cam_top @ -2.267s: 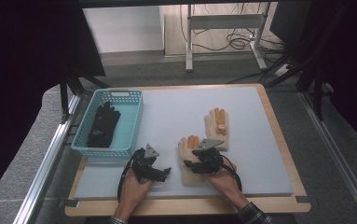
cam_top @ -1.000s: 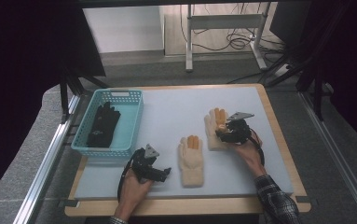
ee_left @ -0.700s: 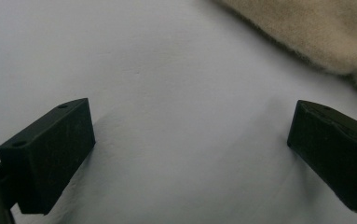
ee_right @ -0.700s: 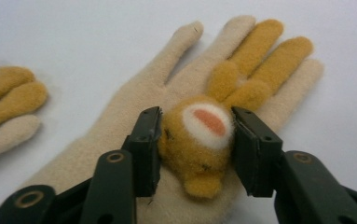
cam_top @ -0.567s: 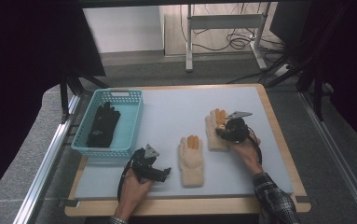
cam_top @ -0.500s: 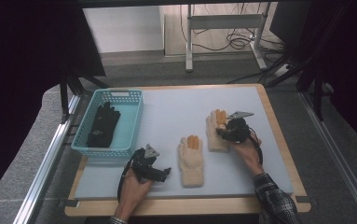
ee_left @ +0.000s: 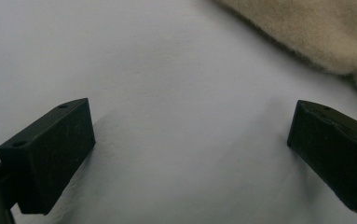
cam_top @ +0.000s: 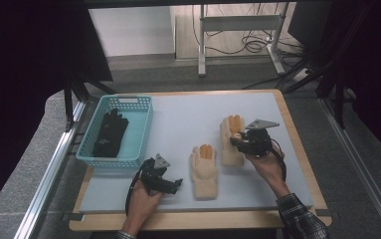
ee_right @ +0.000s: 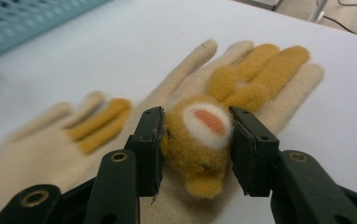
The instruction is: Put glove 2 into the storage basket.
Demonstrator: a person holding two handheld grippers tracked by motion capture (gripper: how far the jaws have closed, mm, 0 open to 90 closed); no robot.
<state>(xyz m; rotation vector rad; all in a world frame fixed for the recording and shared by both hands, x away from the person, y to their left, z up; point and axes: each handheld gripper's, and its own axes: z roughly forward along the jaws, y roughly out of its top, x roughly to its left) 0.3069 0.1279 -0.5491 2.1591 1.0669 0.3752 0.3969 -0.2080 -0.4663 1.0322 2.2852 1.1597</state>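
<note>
Two cream gloves with orange trim lie on the pale mat. My right gripper (cam_top: 238,141) is over the far glove (cam_top: 229,149). Its jaws have just been closing, and they now squeeze the orange plush animal head (ee_right: 199,140) sewn on that glove (ee_right: 264,70), pads pressed on both sides. The near glove (cam_top: 204,172) lies flat to its left, blurred in the right gripper view (ee_right: 69,130). My left gripper (cam_top: 175,185) rests low on the mat, open, nothing between its jaws (ee_left: 190,135). An edge of the near glove (ee_left: 316,32) shows beyond them.
A teal basket (cam_top: 145,124) at the left of the mat holds a black glove (cam_top: 109,133); its corner appears in the right gripper view (ee_right: 27,18). The mat sits on a wooden board (cam_top: 297,149) with floor and a desk frame beyond.
My right hand went from the near glove to the far one, its jaws came in on the plush head, and it has just risen a little. The left hand kept still.
</note>
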